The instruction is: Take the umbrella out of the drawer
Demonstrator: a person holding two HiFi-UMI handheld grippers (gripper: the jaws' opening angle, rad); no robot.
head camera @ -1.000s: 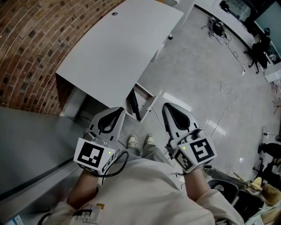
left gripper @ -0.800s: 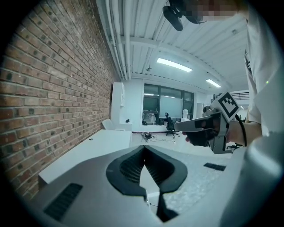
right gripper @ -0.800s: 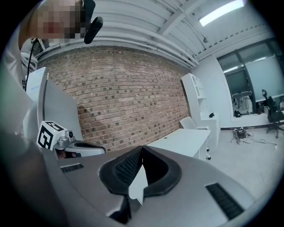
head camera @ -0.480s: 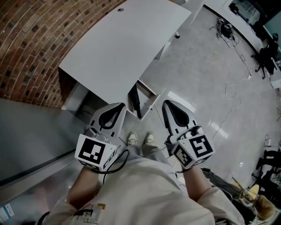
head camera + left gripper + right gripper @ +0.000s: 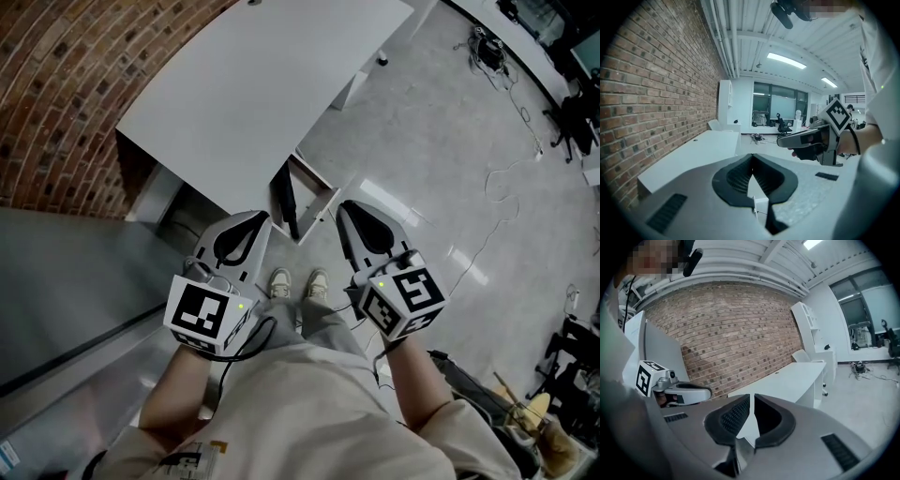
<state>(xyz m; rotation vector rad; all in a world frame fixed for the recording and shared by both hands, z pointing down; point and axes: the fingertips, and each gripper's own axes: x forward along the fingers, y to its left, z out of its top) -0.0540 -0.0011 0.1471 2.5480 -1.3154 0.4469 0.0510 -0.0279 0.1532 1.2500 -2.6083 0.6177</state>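
A black folded umbrella lies in the open white drawer under the white desk. The drawer stands pulled out below the desk's near edge. My left gripper hovers just left of the drawer, shut with nothing in it. My right gripper hovers just right of the drawer, also shut and empty. Both are held well above the drawer and touch nothing. In the left gripper view the shut jaws point past the desk, with the right gripper alongside. The right gripper view shows its shut jaws and the left gripper.
A brick wall runs behind the desk. A grey panel stands at the left. The person's shoes are on the pale floor just before the drawer. Cables and chairs lie at the far right.
Both grippers have dropped a little and drawn closer to the drawer, the right one shifting left. Their jaws stay shut. The umbrella has not moved.
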